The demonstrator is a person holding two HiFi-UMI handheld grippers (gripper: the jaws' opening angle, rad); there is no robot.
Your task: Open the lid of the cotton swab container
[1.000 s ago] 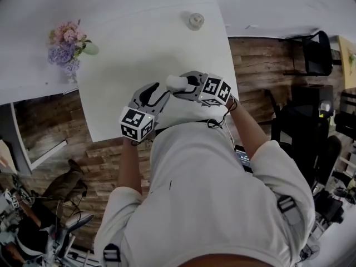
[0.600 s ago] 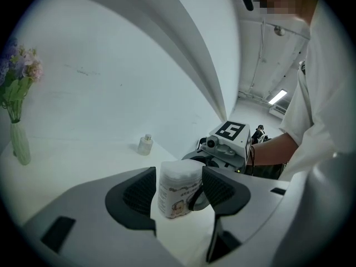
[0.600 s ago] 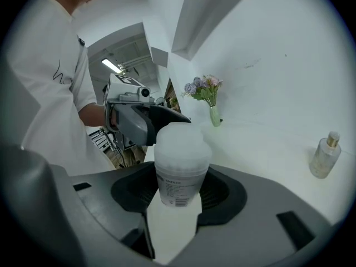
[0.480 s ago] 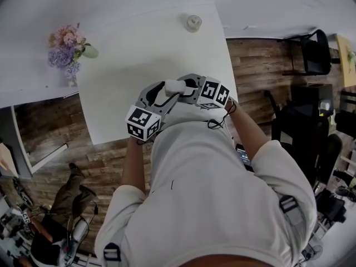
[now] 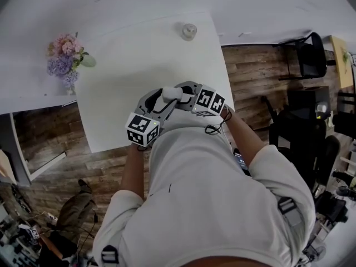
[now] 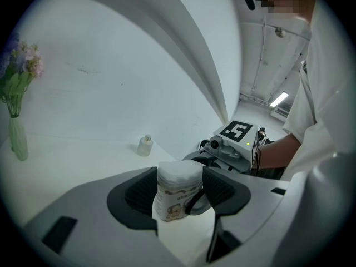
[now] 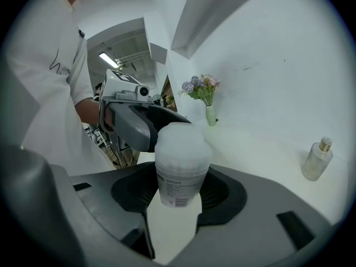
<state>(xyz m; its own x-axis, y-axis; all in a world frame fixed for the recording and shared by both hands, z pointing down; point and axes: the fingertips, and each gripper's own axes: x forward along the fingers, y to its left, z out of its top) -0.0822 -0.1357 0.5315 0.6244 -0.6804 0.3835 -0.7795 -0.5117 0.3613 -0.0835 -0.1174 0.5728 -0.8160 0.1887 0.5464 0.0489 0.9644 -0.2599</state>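
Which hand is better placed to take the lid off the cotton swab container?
Left. The right tool grips the cotton swab container by its body; the left tool, jaws just opened, stands around its top at the lid, so it probably need only close.

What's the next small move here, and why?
Probably close the left gripper on the lid. Its jaws have just been opening and flank the cotton swab container without pressing; the right gripper grips its body, lid still on.

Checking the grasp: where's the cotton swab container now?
Head view centre, by the white table's near edge: the cotton swab container is upright in the right hand-held gripper, the left hand-held gripper's open jaws flanking its top.
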